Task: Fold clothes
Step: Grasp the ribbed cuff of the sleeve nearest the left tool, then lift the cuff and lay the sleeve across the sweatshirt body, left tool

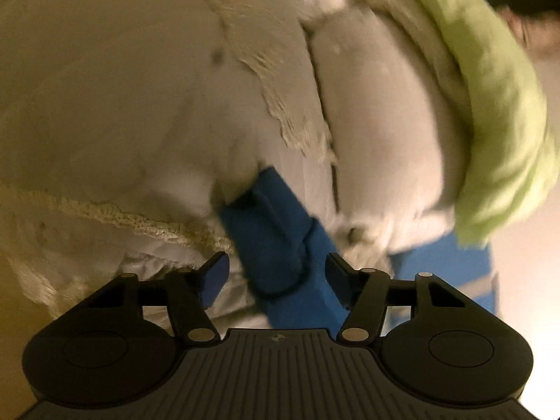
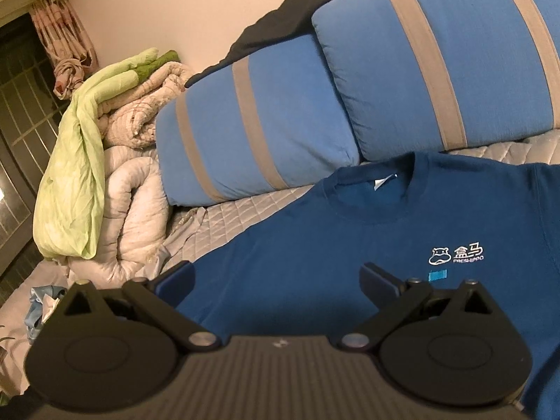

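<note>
I had the blue T-shirt point(image 2: 350, 231) spread flat on the bed point(image 2: 245, 210), collar toward the far pillows point(image 2: 420, 70), so my right gripper point(image 2: 276, 280) hovered with fingers spread while my left gripper point(image 1: 276, 276), half-open, straddled a blue fold without pinching.

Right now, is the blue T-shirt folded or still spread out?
Mostly spread: the blue T-shirt lies flat on the bed, collar and chest logo showing in the right wrist view. Its lower part is hidden.
</note>
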A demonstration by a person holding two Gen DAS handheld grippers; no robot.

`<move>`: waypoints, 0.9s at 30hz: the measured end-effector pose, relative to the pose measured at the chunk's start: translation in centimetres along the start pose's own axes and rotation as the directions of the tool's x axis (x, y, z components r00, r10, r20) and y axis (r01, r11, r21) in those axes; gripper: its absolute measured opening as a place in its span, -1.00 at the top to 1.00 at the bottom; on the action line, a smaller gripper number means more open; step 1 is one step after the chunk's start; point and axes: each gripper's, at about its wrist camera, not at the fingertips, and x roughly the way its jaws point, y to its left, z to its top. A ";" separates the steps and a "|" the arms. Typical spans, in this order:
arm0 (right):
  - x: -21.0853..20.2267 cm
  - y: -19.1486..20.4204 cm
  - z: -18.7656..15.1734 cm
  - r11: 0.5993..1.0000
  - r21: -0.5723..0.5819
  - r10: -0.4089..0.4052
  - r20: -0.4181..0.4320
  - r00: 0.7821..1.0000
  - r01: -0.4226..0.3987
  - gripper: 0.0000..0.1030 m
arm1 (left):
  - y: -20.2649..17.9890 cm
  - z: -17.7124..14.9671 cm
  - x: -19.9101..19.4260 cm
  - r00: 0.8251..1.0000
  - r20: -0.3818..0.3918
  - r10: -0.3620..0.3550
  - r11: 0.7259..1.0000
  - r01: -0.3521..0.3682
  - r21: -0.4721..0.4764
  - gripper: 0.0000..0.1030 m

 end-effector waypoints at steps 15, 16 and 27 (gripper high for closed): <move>0.6 -0.2 -0.2 1.000 0.009 -0.003 -0.028 1.000 0.003 -1.00 | 2.3 -1.0 0.8 0.997 0.069 -0.037 0.972 0.052 -0.228 0.72; 0.6 -0.2 -0.2 1.000 0.007 -0.004 -0.029 1.000 0.004 -1.00 | 1.3 -0.7 0.8 0.998 0.066 -0.016 0.982 0.028 -0.186 0.77; 1.5 1.3 -1.0 0.991 -0.106 -0.094 -0.058 0.994 0.087 -1.00 | -14.0 -1.4 0.4 0.991 0.076 0.111 0.847 -0.134 0.515 0.78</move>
